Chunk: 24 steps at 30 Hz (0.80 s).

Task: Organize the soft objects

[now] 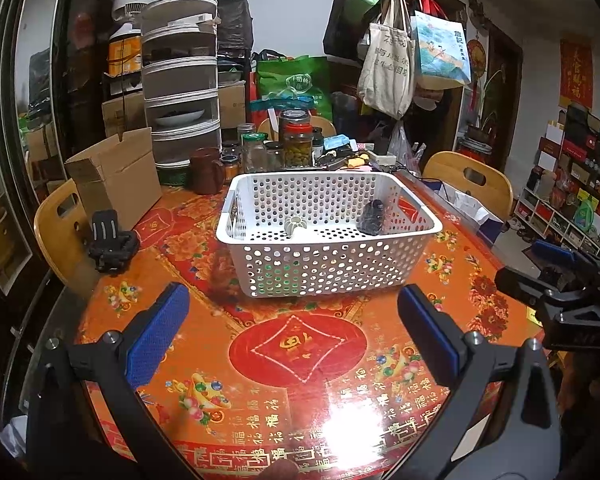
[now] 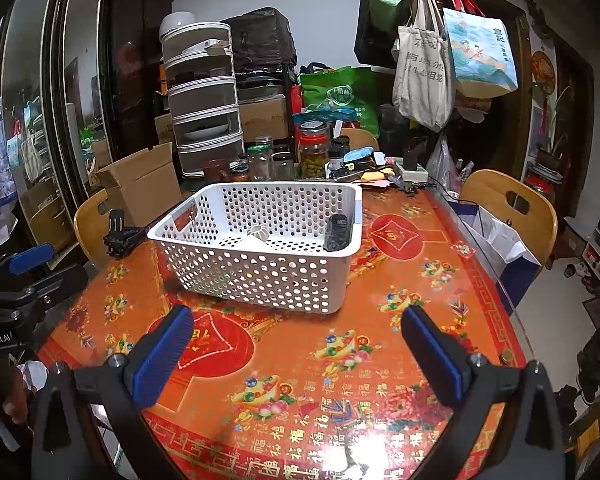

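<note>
I held my left tongs [image 1: 292,334] and right tongs [image 2: 296,354] spread wide and empty over the surface [image 1: 300,380]. The dark soft toy [image 1: 373,218] and pale soft toy [image 1: 295,225] lay in the white basket [image 1: 332,264] beyond; both looked light and squashy, best pinched mid-body.

the tablecloth [image 1: 284,408] carries rows of the character 福 along its near edge. in the right wrist view, the left gripper [image 2: 24,276] shows part of a white label, "enrobot.ai". the red wall scroll [image 1: 576,74] ends in 福.
</note>
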Tool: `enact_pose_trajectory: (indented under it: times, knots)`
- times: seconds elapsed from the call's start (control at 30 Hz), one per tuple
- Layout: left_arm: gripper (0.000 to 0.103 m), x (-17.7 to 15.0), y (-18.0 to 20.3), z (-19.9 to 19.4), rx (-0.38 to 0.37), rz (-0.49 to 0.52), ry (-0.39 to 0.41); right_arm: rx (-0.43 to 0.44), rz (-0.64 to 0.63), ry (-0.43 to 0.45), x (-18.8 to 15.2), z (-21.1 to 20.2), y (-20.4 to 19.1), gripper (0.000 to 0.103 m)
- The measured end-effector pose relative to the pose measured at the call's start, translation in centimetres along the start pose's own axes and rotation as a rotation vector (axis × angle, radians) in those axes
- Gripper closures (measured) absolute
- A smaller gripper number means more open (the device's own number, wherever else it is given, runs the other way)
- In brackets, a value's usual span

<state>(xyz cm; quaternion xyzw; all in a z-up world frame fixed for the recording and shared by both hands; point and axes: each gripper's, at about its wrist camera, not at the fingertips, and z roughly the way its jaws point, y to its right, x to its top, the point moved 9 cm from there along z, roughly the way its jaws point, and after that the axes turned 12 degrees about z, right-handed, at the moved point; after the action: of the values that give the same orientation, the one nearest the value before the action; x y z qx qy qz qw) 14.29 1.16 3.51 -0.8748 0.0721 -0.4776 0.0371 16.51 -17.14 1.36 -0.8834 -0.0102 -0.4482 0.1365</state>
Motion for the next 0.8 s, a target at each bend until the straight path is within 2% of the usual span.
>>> enact_pose_trajectory:
  times: [0.8]
  knots:
    - [0.000, -0.45, -0.34, 0.47, 0.004, 0.005, -0.010, -0.005, -0.004, -0.009, -0.54, 0.33, 0.10, 0.000]
